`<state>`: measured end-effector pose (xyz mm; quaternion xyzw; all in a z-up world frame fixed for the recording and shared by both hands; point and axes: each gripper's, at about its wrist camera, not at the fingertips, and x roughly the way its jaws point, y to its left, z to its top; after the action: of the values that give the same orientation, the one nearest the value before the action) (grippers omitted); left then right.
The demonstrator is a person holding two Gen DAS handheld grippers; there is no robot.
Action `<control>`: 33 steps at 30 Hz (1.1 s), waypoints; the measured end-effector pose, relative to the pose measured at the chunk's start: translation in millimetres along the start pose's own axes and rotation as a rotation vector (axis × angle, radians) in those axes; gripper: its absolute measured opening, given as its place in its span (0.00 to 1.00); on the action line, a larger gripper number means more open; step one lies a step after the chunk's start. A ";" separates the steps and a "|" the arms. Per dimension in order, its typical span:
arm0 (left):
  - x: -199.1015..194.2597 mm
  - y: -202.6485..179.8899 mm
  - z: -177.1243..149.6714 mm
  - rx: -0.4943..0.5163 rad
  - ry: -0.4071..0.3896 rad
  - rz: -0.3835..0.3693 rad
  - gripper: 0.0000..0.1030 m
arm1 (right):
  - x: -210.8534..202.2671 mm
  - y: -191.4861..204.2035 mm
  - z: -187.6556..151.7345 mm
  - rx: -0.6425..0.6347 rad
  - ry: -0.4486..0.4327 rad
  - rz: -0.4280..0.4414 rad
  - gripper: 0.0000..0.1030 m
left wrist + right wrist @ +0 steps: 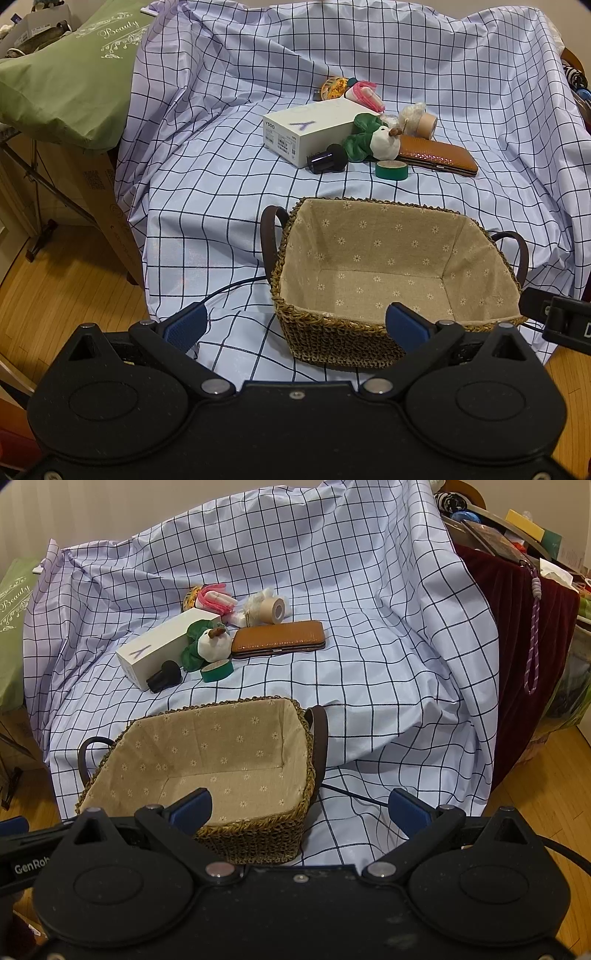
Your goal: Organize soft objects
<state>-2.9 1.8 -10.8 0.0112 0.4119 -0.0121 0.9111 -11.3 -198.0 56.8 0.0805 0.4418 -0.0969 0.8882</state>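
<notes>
Hovering spread – both grippers [295, 325] [301, 808] near basket [369, 326].

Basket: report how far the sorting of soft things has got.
Nothing looks done: the basket holds nothing. Nothing is in hand: the left gripper and right gripper are both open, short of the pile. Left: the plush toy and the other soft pieces lie among the white box, brown case and green tape.
</notes>
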 end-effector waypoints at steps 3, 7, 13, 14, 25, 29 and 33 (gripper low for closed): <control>0.1 -0.3 -0.6 -0.001 0.001 0.000 0.97 | 0.4 0.4 0.6 0.001 0.003 0.001 0.99; -0.1 -0.5 -0.9 0.000 0.005 -0.010 0.97 | 0.9 1.3 0.5 0.000 0.004 0.002 0.99; -0.1 -2.1 4.0 0.009 -0.002 -0.044 0.97 | 3.6 -1.3 1.9 -0.001 -0.012 0.013 0.99; 0.0 -2.6 5.3 0.011 -0.008 -0.043 0.97 | 4.5 -2.4 2.8 0.001 -0.018 0.013 0.98; 14.5 -2.7 41.6 0.023 -0.033 -0.069 0.96 | 21.1 -3.4 23.8 -0.030 -0.090 -0.026 0.94; 24.5 -2.2 56.3 0.032 -0.031 -0.075 0.96 | 33.5 -4.4 36.1 -0.019 -0.059 0.009 0.92; 35.0 0.8 70.6 0.026 -0.030 -0.084 0.96 | 45.5 0.4 50.3 -0.032 -0.064 0.006 0.91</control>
<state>73.2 0.0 9.5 0.0055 0.3982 -0.0557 0.9156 54.4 -213.7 50.4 0.0647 0.4143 -0.0896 0.9034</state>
